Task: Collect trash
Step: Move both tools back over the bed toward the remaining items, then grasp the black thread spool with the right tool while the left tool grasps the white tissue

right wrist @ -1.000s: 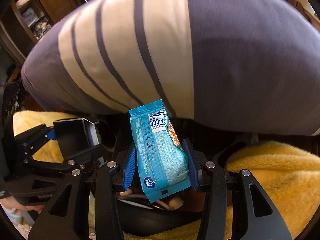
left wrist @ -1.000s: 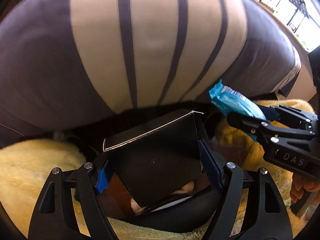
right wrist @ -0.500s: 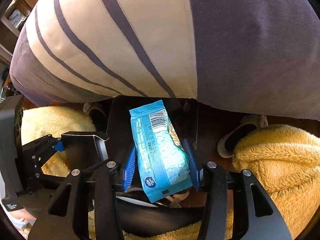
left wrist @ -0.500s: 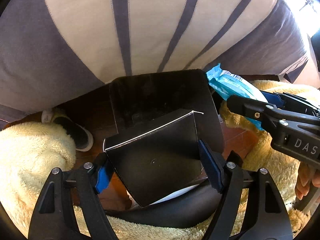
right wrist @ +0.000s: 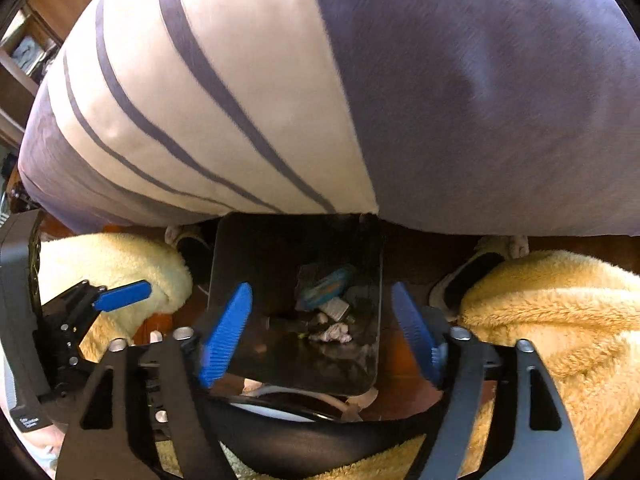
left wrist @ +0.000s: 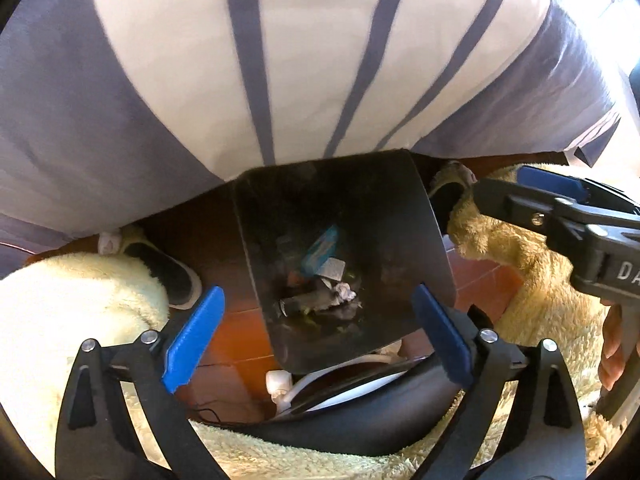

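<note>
Blue wrapper (right wrist: 326, 286), seemingly box too, now below opening right tool (right wrist: 322, 330), binned (right wrist: 224, 264).

Blue wrapper (left wrist: 320, 250) and crumpled tissue (left wrist: 345, 291), inside black bin (left wrist: 420, 232)

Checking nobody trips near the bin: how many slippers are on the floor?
2. One dark slipper with a pale fluffy edge lies left of the black bin; the other matching slipper lies right of it, partly hidden.
</note>
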A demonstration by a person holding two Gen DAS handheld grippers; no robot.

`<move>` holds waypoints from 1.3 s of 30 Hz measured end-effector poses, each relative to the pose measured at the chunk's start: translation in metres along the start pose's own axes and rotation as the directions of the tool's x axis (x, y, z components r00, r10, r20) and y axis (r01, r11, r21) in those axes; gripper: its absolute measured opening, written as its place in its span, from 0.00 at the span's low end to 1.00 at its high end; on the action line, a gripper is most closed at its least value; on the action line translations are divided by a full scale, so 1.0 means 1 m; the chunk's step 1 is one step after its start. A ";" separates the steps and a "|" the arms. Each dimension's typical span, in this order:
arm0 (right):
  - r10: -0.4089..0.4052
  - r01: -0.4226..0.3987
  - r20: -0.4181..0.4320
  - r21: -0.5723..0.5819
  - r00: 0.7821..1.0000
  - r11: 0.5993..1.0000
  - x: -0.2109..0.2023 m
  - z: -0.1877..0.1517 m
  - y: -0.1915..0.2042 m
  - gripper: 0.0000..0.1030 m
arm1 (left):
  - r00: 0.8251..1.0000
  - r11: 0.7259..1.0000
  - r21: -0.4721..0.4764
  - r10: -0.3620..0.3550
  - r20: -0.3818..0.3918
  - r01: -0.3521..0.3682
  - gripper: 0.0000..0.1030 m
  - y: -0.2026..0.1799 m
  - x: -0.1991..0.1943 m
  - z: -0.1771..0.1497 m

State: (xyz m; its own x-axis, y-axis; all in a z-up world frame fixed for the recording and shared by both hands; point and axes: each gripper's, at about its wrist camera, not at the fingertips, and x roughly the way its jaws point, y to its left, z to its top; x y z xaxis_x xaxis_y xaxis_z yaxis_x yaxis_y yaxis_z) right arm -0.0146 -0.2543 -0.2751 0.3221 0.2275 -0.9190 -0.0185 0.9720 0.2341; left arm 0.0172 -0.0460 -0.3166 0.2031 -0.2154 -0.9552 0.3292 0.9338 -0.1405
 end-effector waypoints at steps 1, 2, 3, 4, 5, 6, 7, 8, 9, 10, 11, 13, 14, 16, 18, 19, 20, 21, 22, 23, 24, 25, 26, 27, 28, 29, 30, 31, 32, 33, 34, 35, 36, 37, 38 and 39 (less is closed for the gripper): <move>-0.005 0.005 0.011 0.000 1.000 1.000 -0.004 0.000 0.000 0.83 | 1.000 1.000 -0.001 0.002 0.009 -0.002 0.90 0.001 -0.004 0.001; -0.008 0.008 0.024 0.001 1.000 1.000 -0.009 0.001 -0.001 0.86 | 1.000 1.000 0.000 0.009 0.025 -0.009 0.91 0.002 -0.011 0.001; -0.008 0.008 0.036 0.003 0.999 1.000 -0.014 0.002 -0.001 0.89 | 0.999 1.000 0.003 0.016 0.044 -0.017 0.91 0.002 -0.018 0.003; -0.007 0.007 0.053 0.005 0.999 1.000 -0.020 0.003 -0.001 0.90 | 0.998 1.000 0.006 0.024 0.063 -0.024 0.91 0.004 -0.025 0.004; -0.008 0.007 0.073 0.005 0.997 1.000 -0.028 0.005 -0.001 0.92 | 0.996 0.999 0.007 0.033 0.086 -0.034 0.91 0.005 -0.033 0.006; -0.008 0.008 0.090 0.004 0.996 1.000 -0.034 0.007 -0.001 0.93 | 0.992 0.999 0.008 0.043 0.117 -0.045 0.91 0.006 -0.044 0.009; -0.011 0.011 0.121 0.002 0.993 1.000 -0.046 0.011 -0.001 0.94 | 0.988 0.999 0.007 0.049 0.146 -0.051 0.91 0.008 -0.055 0.011; -0.014 0.014 0.142 0.002 0.990 1.000 -0.053 0.013 -0.001 0.94 | 0.984 0.998 0.005 0.054 0.171 -0.055 0.91 0.009 -0.066 0.014; -0.017 0.017 0.163 0.002 0.986 1.000 -0.061 0.016 -0.002 0.95 | 0.978 0.998 -0.001 0.061 0.202 -0.062 0.91 0.012 -0.078 0.018; -0.020 0.020 0.197 0.001 0.980 1.000 -0.074 0.021 -0.003 0.95 | 0.971 0.997 -0.007 0.071 0.229 -0.071 0.91 0.014 -0.089 0.022; -0.022 0.023 0.217 0.001 0.976 1.000 -0.080 0.025 -0.004 0.95 | 0.965 0.997 -0.011 0.079 0.252 -0.079 0.91 0.016 -0.098 0.026; -0.029 0.031 0.264 -0.002 0.964 1.000 -0.098 0.034 -0.005 0.96 | 0.947 0.995 -0.020 0.103 0.305 -0.102 0.91 0.021 -0.119 0.036; -0.033 0.036 0.289 -0.005 0.957 0.999 -0.107 0.041 -0.006 0.96 | 0.937 0.993 -0.026 0.116 0.331 -0.114 0.92 0.024 -0.130 0.042; -0.045 0.051 0.324 -0.010 0.945 0.999 -0.118 0.054 -0.006 0.96 | 0.925 0.992 -0.030 0.129 0.356 -0.127 0.91 0.028 -0.141 0.052; -0.059 0.070 0.350 -0.020 0.935 0.997 -0.125 0.069 -0.006 0.96 | 0.916 0.989 -0.033 0.146 0.373 -0.145 0.92 0.034 -0.148 0.065; -0.065 0.080 0.366 -0.025 0.928 0.996 -0.130 0.079 -0.006 0.96 | 0.911 0.987 -0.032 0.157 0.381 -0.156 0.92 0.036 -0.152 0.072; -0.065 0.082 0.374 -0.031 0.925 0.996 -0.132 0.084 -0.004 0.96 | 0.908 0.986 -0.029 0.164 0.386 -0.166 0.92 0.037 -0.154 0.077; -0.063 0.084 0.382 -0.038 0.922 0.996 -0.133 0.093 -0.003 0.96 | 0.904 0.984 -0.029 0.175 0.389 -0.178 0.92 0.040 -0.156 0.086; -0.060 0.083 0.385 -0.043 0.921 0.996 -0.133 0.102 -0.001 0.96 | 0.903 0.983 -0.030 0.180 0.390 -0.182 0.92 0.043 -0.159 0.092; -0.055 0.080 0.387 -0.048 0.920 0.996 -0.134 0.108 0.001 0.96 | 0.903 0.982 -0.031 0.183 0.390 -0.185 0.92 0.045 -0.159 0.097; -0.046 0.074 0.389 -0.056 0.920 0.996 -0.133 0.118 0.003 0.96 | 0.903 0.982 -0.032 0.183 0.390 -0.185 0.92 0.047 -0.159 0.104; -0.041 0.070 0.389 -0.061 0.920 0.996 -0.133 0.124 0.005 0.96 | 0.903 0.982 -0.034 0.184 0.389 -0.185 0.92 0.048 -0.158 0.111; -0.036 0.068 0.386 -0.069 0.922 0.995 -0.131 0.133 0.007 0.96 | 0.903 0.982 -0.036 0.185 0.389 -0.185 0.92 0.050 -0.159 0.117; -0.032 0.066 0.385 -0.076 0.922 0.995 -0.129 0.140 0.009 0.96 | 0.902 0.982 -0.039 0.187 0.389 -0.187 0.92 0.053 -0.159 0.124; -0.025 0.063 0.382 -0.087 0.924 0.994 -0.125 0.150 0.013 0.96 | 0.902 0.981 -0.043 0.191 0.388 -0.189 0.92 0.059 -0.159 0.128; -0.020 0.060 0.379 -0.094 0.925 0.994 -0.123 0.154 0.016 0.96 | 0.901 0.980 -0.046 0.195 0.387 -0.192 0.92 0.062 -0.159 0.136; -0.016 0.058 0.374 -0.100 0.927 0.993 -0.119 0.160 0.020 0.96 | 0.901 0.980 -0.047 0.196 0.386 -0.193 0.92 0.064 -0.159 0.141; -0.011 0.052 0.364 -0.102 0.931 0.993 -0.113 0.169 0.022 0.96 | 0.901 0.979 -0.051 0.202 0.383 -0.198 0.92 0.067 -0.157 0.149; -0.009 0.049 0.358 -0.101 0.934 0.994 -0.109 0.173 0.023 0.96 | 0.901 0.977 -0.056 0.210 0.380 -0.204 0.92 0.071 -0.155 0.157; -0.005 0.043 0.352 -0.100 0.936 0.994 -0.105 0.179 0.025 0.96 | 0.901 0.976 -0.059 0.215 0.378 -0.208 0.92 0.073 -0.153 0.159; 0.002 0.035 0.345 -0.099 0.939 0.995 -0.100 0.186 0.026 0.95 | 0.901 0.976 -0.063 0.218 0.375 -0.210 0.92 0.077 -0.152 0.164; 0.005 0.030 0.339 -0.096 0.941 0.995 -0.095 0.193 0.028 0.95 | 0.902 0.975 -0.067 0.220 0.372 -0.210 0.92 0.082 -0.150 0.171; 0.007 0.027 0.334 -0.096 0.943 0.995 -0.091 0.198 0.029 0.92 | 0.902 0.975 -0.071 0.221 0.370 -0.210 0.92 0.085 -0.148 0.175; 0.010 0.023 0.328 -0.098 0.945 0.995 -0.087 0.203 0.030 0.85 | 0.903 0.975 -0.077 0.221 0.368 -0.207 0.92 0.088 -0.147 0.179; 0.014 0.021 0.325 -0.103 0.946 0.995 -0.081 0.211 0.034 0.82 | 0.903 0.975 -0.081 0.221 0.369 -0.205 0.92 0.091 -0.146 0.183; 0.014 0.022 0.326 -0.106 0.945 0.994 -0.078 0.216 0.036 0.77 | 0.902 0.975 -0.085 0.222 0.369 -0.205 0.92 0.094 -0.145 0.189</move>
State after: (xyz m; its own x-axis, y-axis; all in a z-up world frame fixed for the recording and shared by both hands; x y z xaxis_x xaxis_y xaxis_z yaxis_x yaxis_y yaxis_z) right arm 0.1642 -0.2494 -0.1261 0.6130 0.2094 -0.7618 -0.1114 0.9775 0.1790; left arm 0.1924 0.0187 -0.1422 0.5971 -0.0924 -0.7968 0.2005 0.9790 0.0367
